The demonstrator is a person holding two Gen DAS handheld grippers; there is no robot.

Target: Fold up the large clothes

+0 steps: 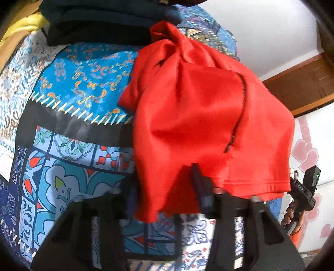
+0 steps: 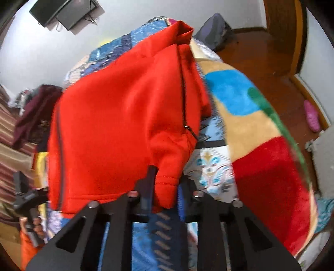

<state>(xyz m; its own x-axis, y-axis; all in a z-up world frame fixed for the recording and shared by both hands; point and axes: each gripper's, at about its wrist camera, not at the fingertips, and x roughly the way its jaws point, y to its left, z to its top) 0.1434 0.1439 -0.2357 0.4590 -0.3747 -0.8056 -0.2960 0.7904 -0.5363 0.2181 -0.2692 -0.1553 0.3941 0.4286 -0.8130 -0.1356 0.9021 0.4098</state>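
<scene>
Pretty plain bedroom: white walls (image 2: 31, 56), a dark screen (image 2: 62, 12) mounted up high, wooden floor (image 2: 261, 68) with wood trim, and a bed (image 1: 68, 133) under a busy blue patterned cover plus a colourful fleece blanket (image 2: 256, 133)

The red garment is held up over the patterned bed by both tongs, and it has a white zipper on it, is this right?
Not fully. In the right wrist view the zipper on the red garment is dark, not white. The rest holds: the left tongs and right tongs both grip it over the patterned bed.
</scene>
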